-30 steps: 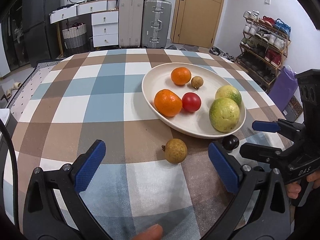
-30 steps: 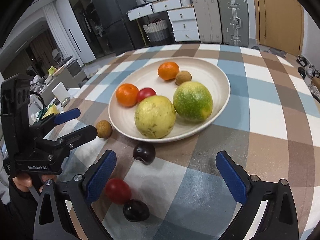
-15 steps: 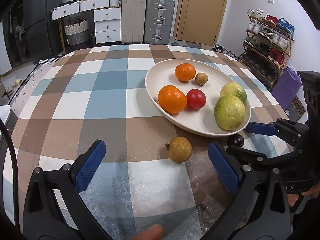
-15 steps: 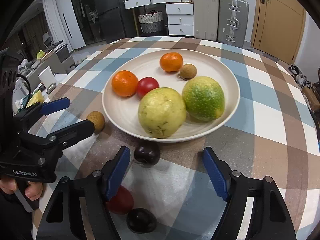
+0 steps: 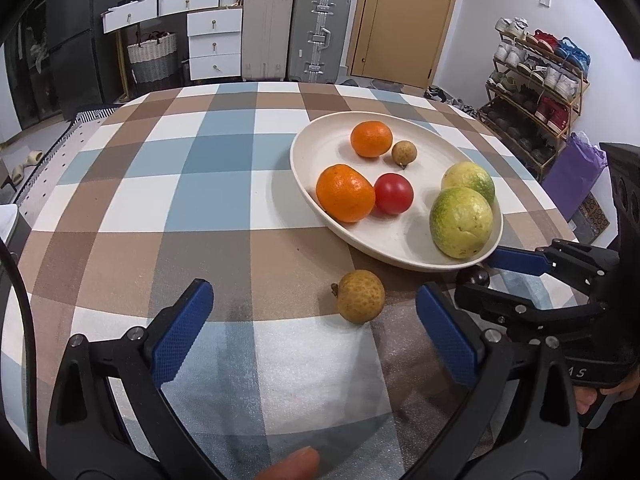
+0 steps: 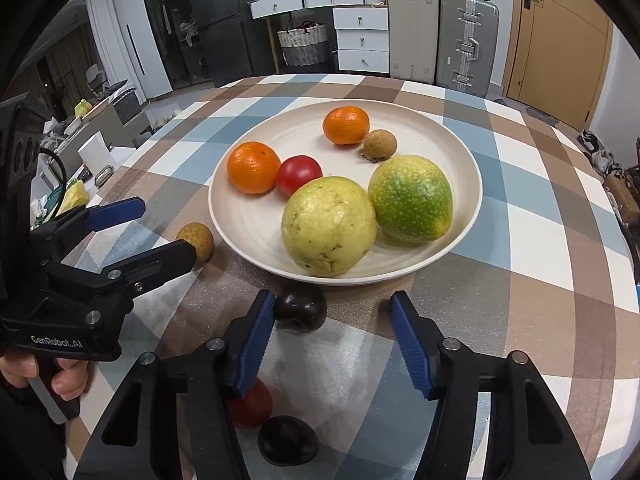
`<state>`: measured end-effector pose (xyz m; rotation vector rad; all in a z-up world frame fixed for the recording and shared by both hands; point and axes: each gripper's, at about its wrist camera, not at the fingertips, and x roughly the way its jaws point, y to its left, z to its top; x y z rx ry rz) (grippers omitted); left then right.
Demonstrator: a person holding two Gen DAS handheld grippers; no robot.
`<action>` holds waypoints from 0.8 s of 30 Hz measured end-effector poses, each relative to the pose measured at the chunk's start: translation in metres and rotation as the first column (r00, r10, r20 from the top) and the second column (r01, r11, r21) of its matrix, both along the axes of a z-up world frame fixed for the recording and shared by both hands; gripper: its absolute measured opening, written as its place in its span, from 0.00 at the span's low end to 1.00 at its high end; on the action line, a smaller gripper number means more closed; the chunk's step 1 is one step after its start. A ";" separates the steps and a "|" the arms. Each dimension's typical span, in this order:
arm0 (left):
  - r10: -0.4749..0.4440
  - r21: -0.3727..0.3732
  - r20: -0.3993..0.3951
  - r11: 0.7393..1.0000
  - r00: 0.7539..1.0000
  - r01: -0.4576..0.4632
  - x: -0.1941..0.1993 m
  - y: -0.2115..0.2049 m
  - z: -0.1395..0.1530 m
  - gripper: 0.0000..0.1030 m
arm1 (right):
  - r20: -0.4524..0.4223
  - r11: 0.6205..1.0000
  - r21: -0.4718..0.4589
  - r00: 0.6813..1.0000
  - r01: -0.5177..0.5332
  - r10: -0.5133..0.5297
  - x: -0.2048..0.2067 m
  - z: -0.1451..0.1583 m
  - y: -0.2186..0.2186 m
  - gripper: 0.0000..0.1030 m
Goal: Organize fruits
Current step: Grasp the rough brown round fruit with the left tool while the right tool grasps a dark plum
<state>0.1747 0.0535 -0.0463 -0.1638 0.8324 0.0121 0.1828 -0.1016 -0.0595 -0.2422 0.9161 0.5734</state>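
Observation:
A cream plate (image 5: 312,152) (image 6: 460,148) holds two oranges, a red tomato (image 5: 393,193), a small longan and two yellow-green fruits. A loose brown longan (image 5: 360,296) (image 6: 195,238) lies on the cloth between my open left gripper (image 5: 314,320) (image 6: 150,232) fingers, nearer the right one. My right gripper (image 6: 332,332) (image 5: 486,276) is open; a dark plum (image 6: 300,310) (image 5: 473,278) lies just ahead of its left finger, by the plate's rim. A red fruit (image 6: 252,404) and another dark plum (image 6: 287,440) lie under the right gripper.
The round table wears a checked blue, brown and white cloth (image 5: 200,152). Beyond it stand suitcases (image 5: 296,24), white drawers, a door and a shoe rack (image 5: 536,80). The table's edge curves close on the right (image 6: 624,264).
My right gripper has moved forward toward the plate and narrowed its jaws; the dark plum now lies at its left finger. My left gripper has crept toward the loose longan.

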 end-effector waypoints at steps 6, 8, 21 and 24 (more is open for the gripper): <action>-0.059 -0.011 -0.040 0.998 0.997 0.058 0.004 -0.009 -0.006 0.71 | -0.021 0.999 0.035 0.999 -0.030 0.031 -0.002 0.001 0.001 0.48; -0.069 -0.014 -0.040 0.998 0.997 0.069 0.003 -0.011 -0.006 0.62 | -0.026 0.998 0.043 0.999 -0.034 0.036 -0.002 0.001 0.001 0.44; -0.102 -0.050 -0.016 0.994 0.995 0.101 0.000 -0.011 -0.002 0.26 | -0.059 0.994 0.098 0.997 -0.049 0.055 -0.001 0.000 -0.001 0.26; -0.104 -0.046 -0.012 0.994 0.995 0.103 0.000 -0.012 -0.001 0.26 | -0.055 0.994 0.096 0.997 -0.054 0.059 -0.001 0.000 -0.001 0.26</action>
